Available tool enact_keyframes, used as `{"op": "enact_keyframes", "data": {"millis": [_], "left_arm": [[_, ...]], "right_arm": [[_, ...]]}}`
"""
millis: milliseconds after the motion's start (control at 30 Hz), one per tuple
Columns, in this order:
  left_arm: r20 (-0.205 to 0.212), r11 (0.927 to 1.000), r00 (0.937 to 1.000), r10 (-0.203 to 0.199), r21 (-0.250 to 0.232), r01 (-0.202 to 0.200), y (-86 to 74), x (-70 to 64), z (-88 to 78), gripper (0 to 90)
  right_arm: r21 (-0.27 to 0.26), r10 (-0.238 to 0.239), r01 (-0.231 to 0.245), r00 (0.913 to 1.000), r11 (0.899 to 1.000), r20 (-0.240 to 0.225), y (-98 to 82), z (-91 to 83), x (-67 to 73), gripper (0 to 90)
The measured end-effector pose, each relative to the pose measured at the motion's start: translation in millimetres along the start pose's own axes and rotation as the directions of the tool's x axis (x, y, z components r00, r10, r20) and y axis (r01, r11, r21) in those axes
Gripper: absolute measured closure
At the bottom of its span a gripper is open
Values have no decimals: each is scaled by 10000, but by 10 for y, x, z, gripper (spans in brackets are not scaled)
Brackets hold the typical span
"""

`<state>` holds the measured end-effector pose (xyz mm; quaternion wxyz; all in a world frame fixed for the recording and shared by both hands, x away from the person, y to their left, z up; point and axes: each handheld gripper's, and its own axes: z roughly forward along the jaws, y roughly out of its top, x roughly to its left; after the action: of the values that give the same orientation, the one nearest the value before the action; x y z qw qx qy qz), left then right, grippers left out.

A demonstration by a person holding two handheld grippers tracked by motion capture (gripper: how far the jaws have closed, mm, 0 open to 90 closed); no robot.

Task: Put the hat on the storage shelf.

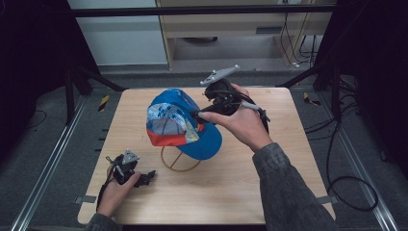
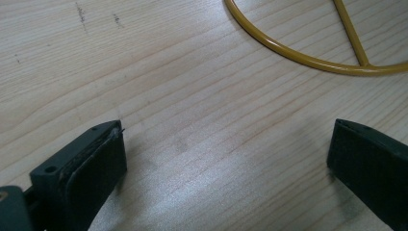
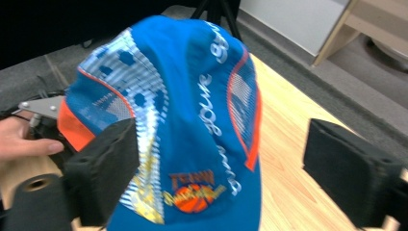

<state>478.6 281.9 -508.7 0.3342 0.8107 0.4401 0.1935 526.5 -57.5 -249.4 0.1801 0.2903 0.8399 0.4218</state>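
The blue cap (image 3: pixel 192 120) sits draped on the yellow wire stand (image 1: pixel 179 161), so the right gripper (image 3: pixel 216 173) spreads its jaws wide around the brim without pressing it, while the left gripper (image 2: pixel 226 163) rests open on bare table (image 2: pixel 192 96) with the stand's ring just beyond its jaws

one blue cap (image 1: pixel 185 124), one yellow wire stand (image 1: pixel 179 162) under it, one wooden table (image 1: pixel 231 187). two handheld grippers: left gripper (image 1: pixel 146 178), right gripper (image 1: pixel 201 114), each with two black jaws and one grey three-cornered plate. two hands, one per gripper.
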Motion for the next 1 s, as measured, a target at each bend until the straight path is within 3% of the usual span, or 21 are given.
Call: {"op": "enact_keyframes", "data": {"millis": [200,500,1000], "left_arm": [[1,10000,10000,-3,-25,3,-2,-1,1,0],[10,10000,10000,3,0,-3,-3,0,0,0],[12,10000,10000,3,2,-3,-3,0,-1,0]], "right_arm": [[-276,198,-187,9991,9994,374,-229,-142,-147,55],[-416,854,-815,9909,9958,1038,-692,-337,-395,78],[54,1143,-1173,9759,9931,1859,-1467,-244,-561,93]]}}
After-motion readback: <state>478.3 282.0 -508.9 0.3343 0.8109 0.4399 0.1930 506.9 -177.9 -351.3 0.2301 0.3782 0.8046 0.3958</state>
